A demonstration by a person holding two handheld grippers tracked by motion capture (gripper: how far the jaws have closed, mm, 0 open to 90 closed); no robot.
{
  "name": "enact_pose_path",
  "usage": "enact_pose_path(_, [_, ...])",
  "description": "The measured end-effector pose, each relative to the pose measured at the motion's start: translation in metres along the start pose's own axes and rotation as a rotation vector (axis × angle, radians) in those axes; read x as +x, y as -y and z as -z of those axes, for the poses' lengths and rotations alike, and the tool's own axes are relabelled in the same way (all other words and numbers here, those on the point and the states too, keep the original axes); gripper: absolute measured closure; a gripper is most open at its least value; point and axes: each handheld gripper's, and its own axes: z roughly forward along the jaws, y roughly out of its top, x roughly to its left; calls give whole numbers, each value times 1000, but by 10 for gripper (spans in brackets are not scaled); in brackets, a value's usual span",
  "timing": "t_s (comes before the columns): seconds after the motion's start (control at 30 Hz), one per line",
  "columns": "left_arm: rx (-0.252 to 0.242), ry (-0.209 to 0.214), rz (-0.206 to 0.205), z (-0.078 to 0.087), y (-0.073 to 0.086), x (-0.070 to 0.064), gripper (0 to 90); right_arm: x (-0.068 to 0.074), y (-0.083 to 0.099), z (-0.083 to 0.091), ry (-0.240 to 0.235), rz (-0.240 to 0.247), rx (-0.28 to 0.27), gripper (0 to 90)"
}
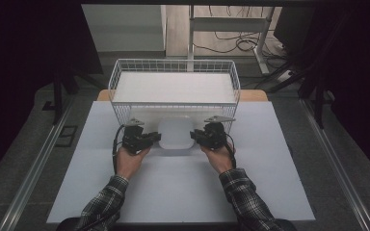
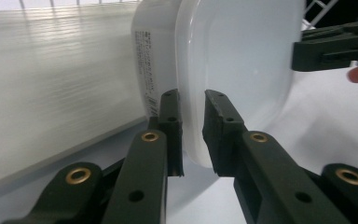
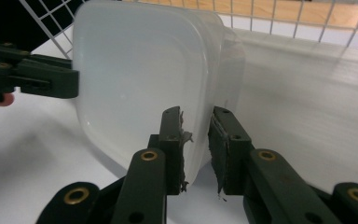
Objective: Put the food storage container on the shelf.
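A white, square plastic container [image 1: 175,134] with a lid is held between my two grippers, just in front of the wire basket [image 1: 173,65]. My left gripper [image 1: 155,138] is shut on the container's left rim, and in the left gripper view its jaws [image 2: 193,135] pinch the edge of the container [image 2: 233,60]. My right gripper [image 1: 195,135] is shut on the opposite rim. In the right gripper view the right gripper [image 3: 196,144] clamps the container [image 3: 140,79] at its edge. Each gripper view also shows the other gripper across the container: the right gripper [image 2: 335,46] and the left gripper [image 3: 28,77].
The white wire basket holds a white ribbed block [image 1: 173,86] and stands at the back of the white table mat [image 1: 183,187]. The block's side [image 2: 51,84] is close behind the container. A desk frame and cables [image 1: 236,38] lie beyond the table.
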Motion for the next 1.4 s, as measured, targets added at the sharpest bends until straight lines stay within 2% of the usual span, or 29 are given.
enact_pose_path(0.1, [-17, -5, -18, -1, 1, 1, 754, 0, -2, -3, 13, 31, -13, 717])
enact_pose_path(0.2, [-46, -13, -23, -2, 0, 3, 726, 0, -5, -7, 24, 30, -21, 687])
enact_pose_path(0.3, [-54, -41, -38, -4, -6, 2, 731, -4, -7, -11, 19, -2, -16, 646])
enact_pose_path(0.4, [-60, -67, -52, -8, -13, 2, 716, -4, -10, -13, 56, 27, -42, 665])
enact_pose_path(0.43, [-59, -75, -51, -9, -15, 3, 714, -3, -13, -15, 77, 34, -48, 662])
enact_pose_path(0.63, [-75, -102, -18, -15, -23, 8, 663, -6, -19, -21, 112, 42, -61, 637])
enact_pose_path(0.67, [-81, -111, -16, -16, -25, 8, 651, -7, -20, -22, 115, 38, -61, 636])
enact_pose_path(0.73, [-85, -154, -50, -16, -26, 5, 627, -8, -22, -24, 122, 34, -59, 625])
enact_pose_path(0.87, [-119, -134, -63, -8, -26, 1, 548, -7, -23, -19, 96, 38, -81, 610])
enact_pose_path(1.03, [-87, -100, -69, 1, -18, -4, 403, -5, -22, -8, 33, 54, -96, 608])
enact_pose_path(1.17, [-100, -54, -83, 12, -7, -7, 280, -4, -18, 1, -13, 55, -89, 622])
enact_pose_path(1.3, [-105, -23, -107, 24, 5, -13, 162, 1, -11, 9, 14, 95, -83, 609])
enact_pose_path(1.33, [-107, -12, -110, 27, 8, -15, 142, 3, -10, 13, 1, 104, -94, 605])
enact_pose_path(1.37, [-106, -9, -113, 29, 10, -16, 104, 6, -8, 16, -12, 118, -82, 626])
enact_pose_path(1.4, [-105, -9, -117, 32, 13, -18, 104, 6, -8, 16, -12, 118, -82, 626])
